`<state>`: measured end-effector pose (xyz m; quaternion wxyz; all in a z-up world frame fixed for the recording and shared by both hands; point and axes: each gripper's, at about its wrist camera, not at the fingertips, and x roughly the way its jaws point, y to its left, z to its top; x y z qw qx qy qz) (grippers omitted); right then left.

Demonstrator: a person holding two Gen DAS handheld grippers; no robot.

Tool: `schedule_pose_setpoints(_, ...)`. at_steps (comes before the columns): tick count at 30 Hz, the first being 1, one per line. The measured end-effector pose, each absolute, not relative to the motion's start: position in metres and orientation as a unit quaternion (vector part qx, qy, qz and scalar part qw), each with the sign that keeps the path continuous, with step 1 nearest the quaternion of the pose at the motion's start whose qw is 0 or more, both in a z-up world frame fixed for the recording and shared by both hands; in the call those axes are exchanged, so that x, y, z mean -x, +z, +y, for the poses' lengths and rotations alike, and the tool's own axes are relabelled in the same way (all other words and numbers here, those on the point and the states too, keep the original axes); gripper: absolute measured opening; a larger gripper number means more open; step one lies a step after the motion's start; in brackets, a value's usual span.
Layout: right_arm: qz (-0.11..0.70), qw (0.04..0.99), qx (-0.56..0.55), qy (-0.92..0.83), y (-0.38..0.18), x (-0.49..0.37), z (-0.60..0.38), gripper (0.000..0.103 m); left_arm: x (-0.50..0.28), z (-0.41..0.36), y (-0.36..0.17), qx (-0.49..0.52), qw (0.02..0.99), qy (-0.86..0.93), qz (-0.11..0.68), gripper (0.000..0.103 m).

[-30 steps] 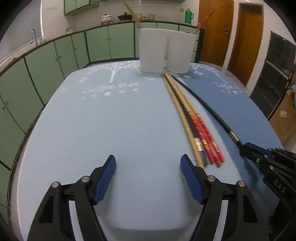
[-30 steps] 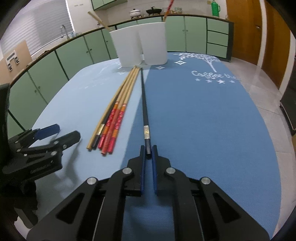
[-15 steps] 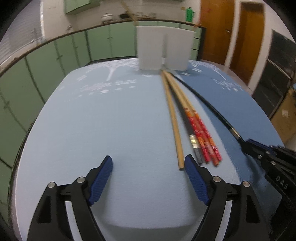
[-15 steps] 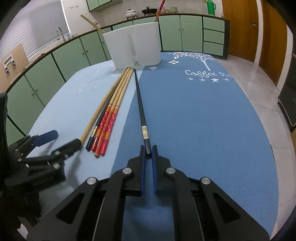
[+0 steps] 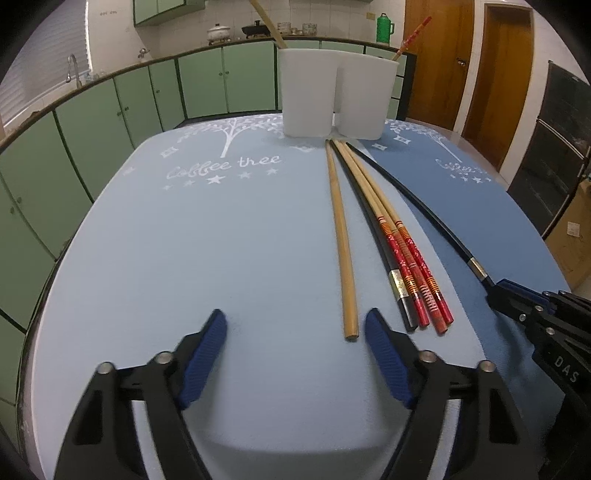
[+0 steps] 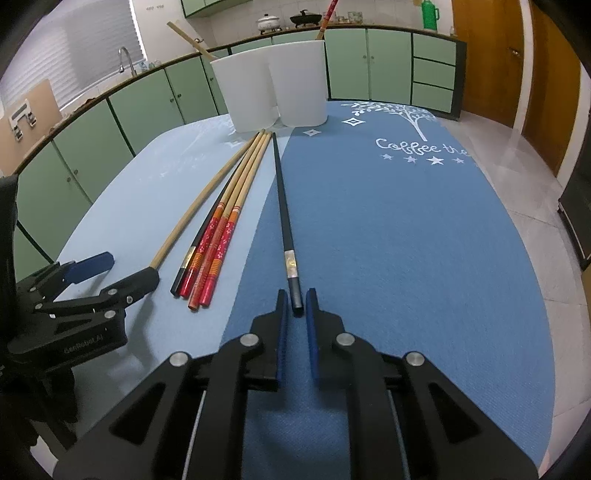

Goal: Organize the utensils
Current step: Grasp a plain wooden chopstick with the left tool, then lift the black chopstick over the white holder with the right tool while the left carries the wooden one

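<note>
Little of the sorting can be judged as done: one plain wooden chopstick (image 5: 266, 25) and one red chopstick (image 5: 412, 37) are seen standing in the two white holders (image 5: 334, 98) at the far end of the tabletop (image 5: 184, 258), while five more are left lying on the blue mats. A light wooden chopstick (image 5: 341, 236), a black one with a gold band and two red-patterned chopsticks (image 5: 410, 258) are laid side by side, tips near the holders. A second black chopstick (image 6: 282, 206) with a metal band is set apart on the darker mat. The right tool (image 6: 295, 314) has just been opening slightly; its near end sits between the jaws, with a small gap visible, so it is not pinched. The left tool (image 5: 295, 343) has just been closing but is spread, with the wooden chopstick's end just inside its right finger, untouched.
</note>
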<state>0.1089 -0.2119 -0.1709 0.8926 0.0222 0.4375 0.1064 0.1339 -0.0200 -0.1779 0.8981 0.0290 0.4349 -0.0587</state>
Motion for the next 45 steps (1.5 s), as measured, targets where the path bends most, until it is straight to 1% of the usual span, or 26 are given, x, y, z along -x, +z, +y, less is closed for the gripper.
schedule_pose_setpoints(2, 0.437, 0.893, -0.019, 0.108, -0.172, -0.110, -0.211, 0.010, -0.133, -0.022, -0.176, -0.030, 0.900, -0.062, 0.431, 0.052)
schedule_pose_setpoints(3, 0.437, 0.893, -0.019, 0.108, -0.172, -0.110, -0.211, 0.010, -0.132, -0.024, -0.176, -0.030, 0.900, -0.065, 0.430, 0.048)
schedule_pose_setpoints(5, 0.435, 0.894, -0.018, 0.108, -0.172, -0.110, -0.211, 0.009, -0.131, -0.029, -0.175, -0.036, 0.901, -0.070, 0.427, 0.031)
schedule_pose_setpoints(6, 0.434, 0.894, -0.017, 0.108, -0.172, -0.110, -0.210, 0.008, -0.131, -0.033, -0.175, -0.039, 0.901, -0.072, 0.426, 0.027)
schedule_pose_setpoints(8, 0.434, 0.895, -0.017, 0.106, -0.173, -0.110, -0.210, 0.007, -0.131, -0.038, -0.174, -0.046, 0.901, -0.074, 0.424, 0.014)
schedule_pose_setpoints(10, 0.433, 0.895, -0.018, 0.107, -0.173, -0.110, -0.211, 0.007, -0.131, -0.042, -0.175, -0.050, 0.900, -0.078, 0.425, 0.007)
schedule_pose_setpoints(17, 0.432, 0.895, -0.019, 0.108, -0.171, -0.109, -0.212, 0.006, -0.131, -0.043, -0.173, -0.041, 0.901, -0.076, 0.425, 0.006)
schedule_pose_setpoints(23, 0.421, 0.899, -0.033, 0.115, -0.157, -0.106, -0.217, 0.006, -0.123, -0.036, -0.154, -0.036, 0.907, -0.080, 0.413, 0.006)
schedule_pose_setpoints(32, 0.380, 0.916, -0.033, 0.124, -0.108, -0.103, -0.224, 0.006, -0.114, -0.022, -0.096, -0.028, 0.927, -0.091, 0.363, 0.006)
schedule_pose_setpoints(45, 0.333, 0.933, -0.021, 0.133, -0.035, -0.111, -0.225, 0.006, -0.124, -0.019, -0.030, -0.018, 0.947, -0.113, 0.299, 0.006)
